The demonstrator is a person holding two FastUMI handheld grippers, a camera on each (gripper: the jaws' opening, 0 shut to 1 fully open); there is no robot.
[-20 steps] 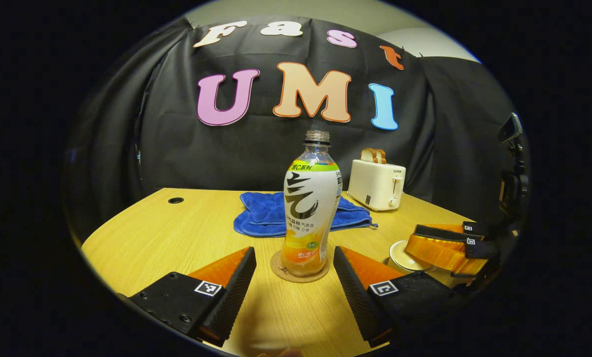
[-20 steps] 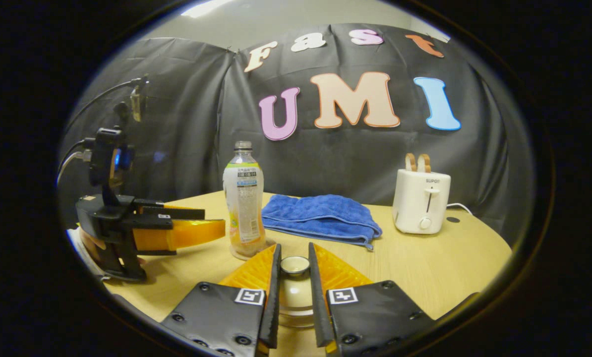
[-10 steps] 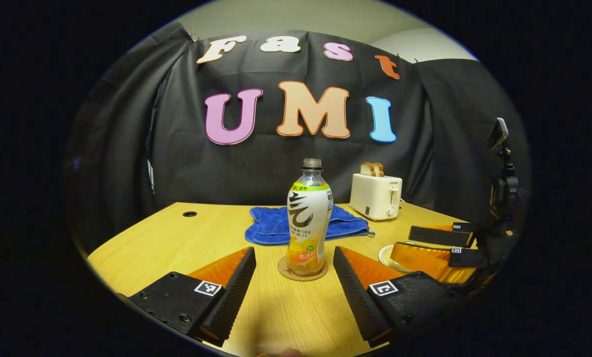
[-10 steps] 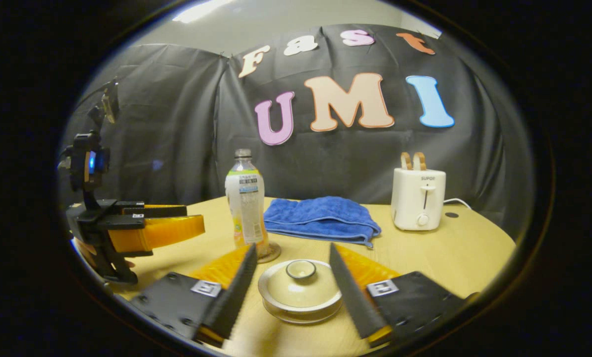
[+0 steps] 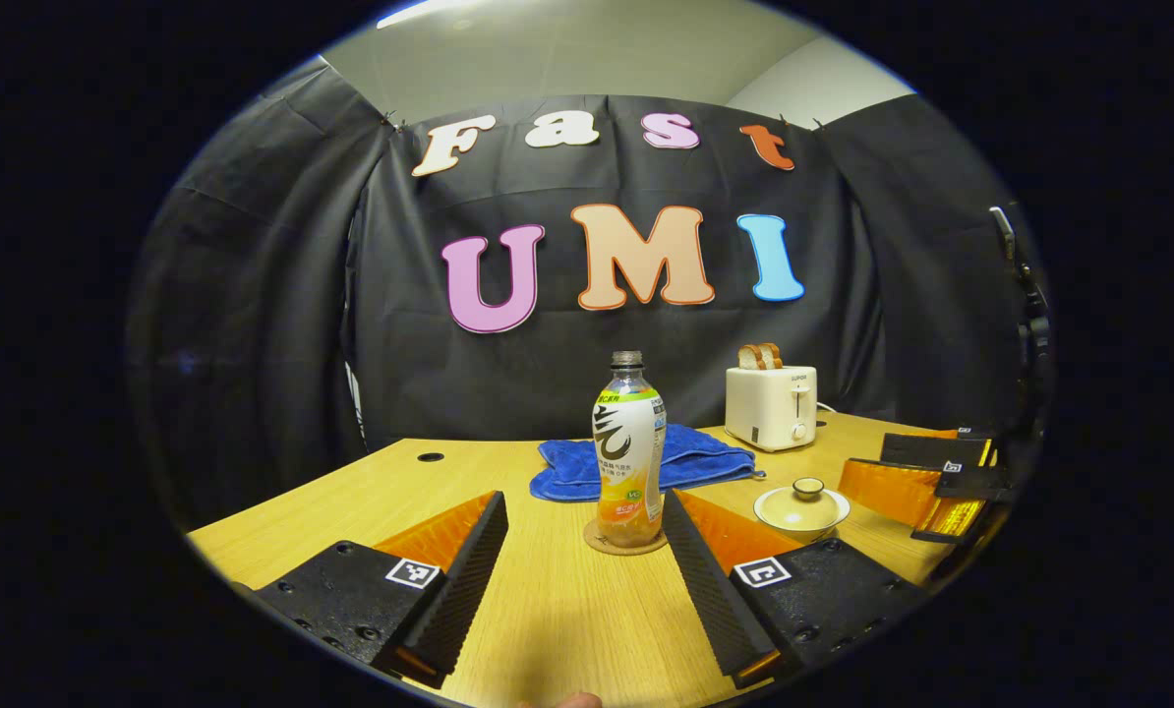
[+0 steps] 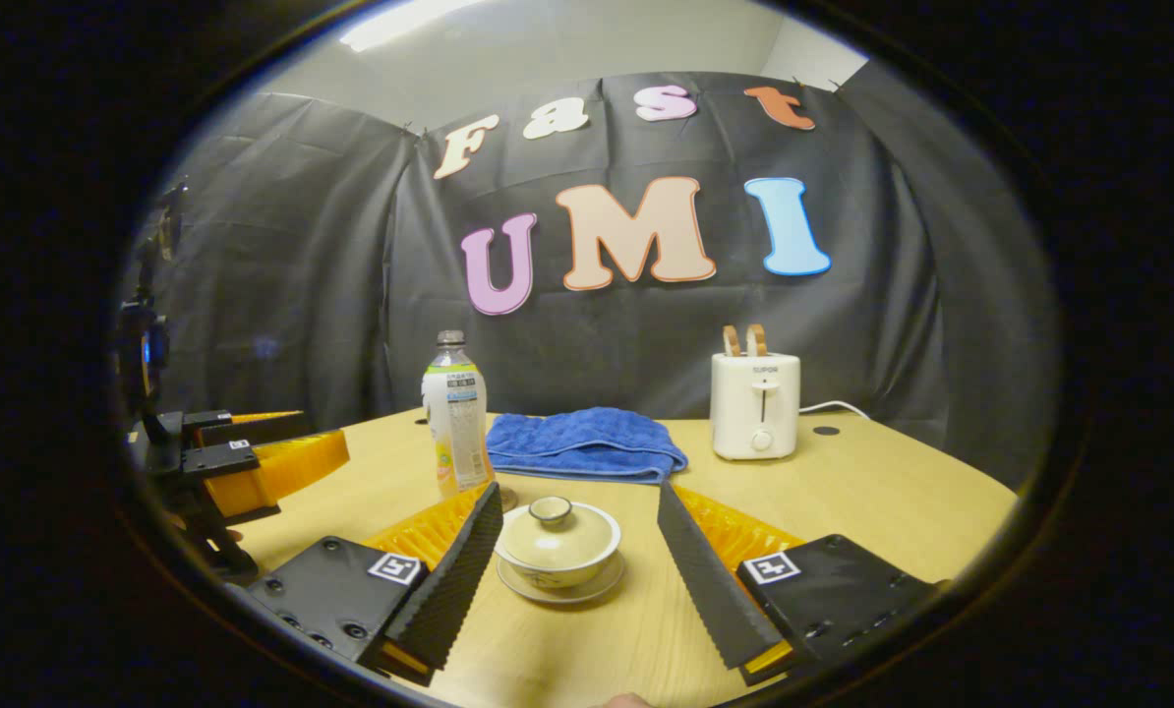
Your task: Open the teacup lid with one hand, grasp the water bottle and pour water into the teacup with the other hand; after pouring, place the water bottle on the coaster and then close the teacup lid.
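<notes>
Ceramic lid (image 6: 557, 529) released, claws withdrawn.

A clear plastic bottle (image 5: 628, 447) with a white, green and orange label is showing orange drink; the cream ceramic lidded teacup (image 6: 557, 539), blue towel (image 6: 581, 444) and white toaster (image 6: 755, 405) are sitting on yellow wood-grain table (image 6: 872, 501).

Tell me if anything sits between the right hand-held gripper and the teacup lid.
Nothing visible does. The right hand-held gripper is open, and the lid sits on the teacup just ahead, between its fingers, with bare table around it. The bottle stands farther back and to the left on its coaster, off that path.
</notes>
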